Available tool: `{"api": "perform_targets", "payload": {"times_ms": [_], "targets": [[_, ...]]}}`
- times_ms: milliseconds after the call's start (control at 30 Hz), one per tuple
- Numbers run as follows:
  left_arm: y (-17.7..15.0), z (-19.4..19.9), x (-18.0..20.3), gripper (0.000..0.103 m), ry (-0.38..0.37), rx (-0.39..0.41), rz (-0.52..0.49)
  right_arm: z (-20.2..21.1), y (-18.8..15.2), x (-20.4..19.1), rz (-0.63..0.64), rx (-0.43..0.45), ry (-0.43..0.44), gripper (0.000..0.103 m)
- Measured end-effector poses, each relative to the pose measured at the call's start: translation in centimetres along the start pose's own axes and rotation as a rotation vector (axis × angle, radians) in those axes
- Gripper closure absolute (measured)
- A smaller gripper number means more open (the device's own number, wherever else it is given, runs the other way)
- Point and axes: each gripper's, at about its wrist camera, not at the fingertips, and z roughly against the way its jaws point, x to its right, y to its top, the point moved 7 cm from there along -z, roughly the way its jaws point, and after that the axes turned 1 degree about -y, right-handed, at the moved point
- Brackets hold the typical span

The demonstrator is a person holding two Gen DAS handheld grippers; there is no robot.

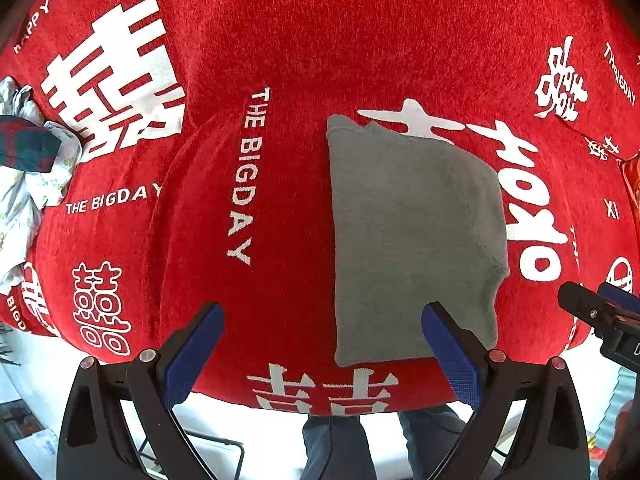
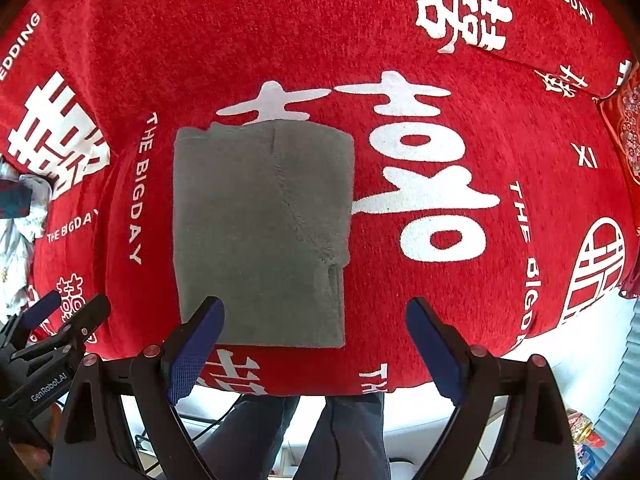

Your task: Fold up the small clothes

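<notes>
We see the pile of clothes (image 1: 24, 168) at the left only in part; the frame edge cuts it in both views. The grey garment (image 2: 260, 232) hides part of the big white character on the red cloth (image 2: 280, 40). Lettering near the rim is cropped. In the right wrist view the left gripper (image 2: 66, 310) shows only at the edge.
</notes>
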Motion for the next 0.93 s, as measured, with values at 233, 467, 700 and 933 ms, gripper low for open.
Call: {"api": "perform_targets", "payload": {"times_ms": [233,467,700,933], "targets": [[0.07,0.05,-0.14,0.004,0.001,0.001,0.002,-0.03,-0.04,-0.05,0.0,-0.001,0.0,0.009],[0.11,0.08,-0.2,0.004,0.004,0.002,-0.001,-0.18,-0.07,-0.23,0.011,-0.003,0.0,0.009],[0.12,0.12,-0.32,0.004,0.017,0.007,-0.002,-0.27,0.26,-0.39,0.029,-0.006,0.006,0.009],[0.35,0.54,-0.16,0.004,0.012,0.037,-0.002,-0.43,0.45,-0.32,0.034,-0.012,0.009,0.009]]}}
